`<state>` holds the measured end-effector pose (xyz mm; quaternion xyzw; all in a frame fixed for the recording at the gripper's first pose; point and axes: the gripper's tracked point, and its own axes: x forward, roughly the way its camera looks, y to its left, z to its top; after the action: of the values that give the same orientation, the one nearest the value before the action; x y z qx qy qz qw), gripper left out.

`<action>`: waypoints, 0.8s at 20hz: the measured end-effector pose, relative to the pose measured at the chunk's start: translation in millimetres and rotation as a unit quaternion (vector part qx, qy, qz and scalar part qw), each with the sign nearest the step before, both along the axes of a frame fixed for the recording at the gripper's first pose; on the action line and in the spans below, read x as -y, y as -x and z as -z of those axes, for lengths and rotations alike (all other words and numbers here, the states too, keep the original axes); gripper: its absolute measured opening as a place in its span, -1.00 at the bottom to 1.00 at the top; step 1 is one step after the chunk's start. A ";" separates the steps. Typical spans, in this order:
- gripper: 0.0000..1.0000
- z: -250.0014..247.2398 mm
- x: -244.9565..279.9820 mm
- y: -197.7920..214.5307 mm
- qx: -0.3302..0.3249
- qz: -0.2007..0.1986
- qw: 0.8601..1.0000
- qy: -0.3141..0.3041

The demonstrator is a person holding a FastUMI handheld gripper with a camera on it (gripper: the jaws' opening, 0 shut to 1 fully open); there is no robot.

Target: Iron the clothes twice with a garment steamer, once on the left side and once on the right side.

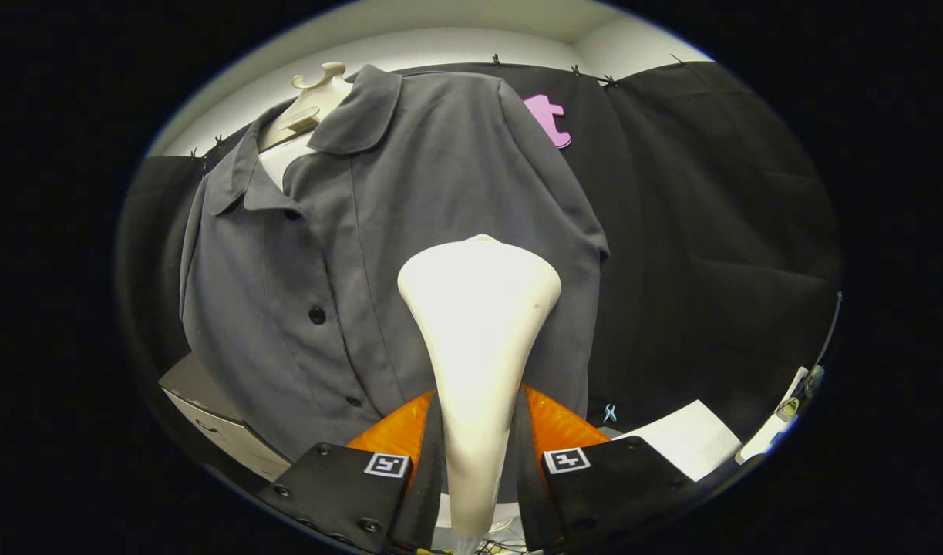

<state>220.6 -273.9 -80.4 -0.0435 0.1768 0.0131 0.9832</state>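
Observation:
A grey button-up shirt [378,231] hangs on a pale mannequin torso [313,100] just beyond the fingers. My gripper [477,455] is shut on the narrow handle of a cream garment steamer [479,324], one finger pressing each side. The steamer's wide head points up and sits close against the shirt's right half, around mid-height, to the right of the button line. Whether the head touches the cloth I cannot tell.
Black cloth [710,231] backs the booth behind and to the right of the shirt. A white sheet [691,443] lies low on the right, with a cable and small device [799,393] beyond it. A grey box [217,424] stands low on the left.

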 end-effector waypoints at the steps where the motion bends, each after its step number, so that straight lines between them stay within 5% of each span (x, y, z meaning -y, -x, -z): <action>1: -0.01 5.9 1.1 1.9 -0.004 0.001 1.000 0.000; 16: -0.01 91.1 13.3 22.8 -0.077 0.020 0.997 -0.021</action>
<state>197.8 -287.2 -171.5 -0.0184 0.2524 0.0004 0.9674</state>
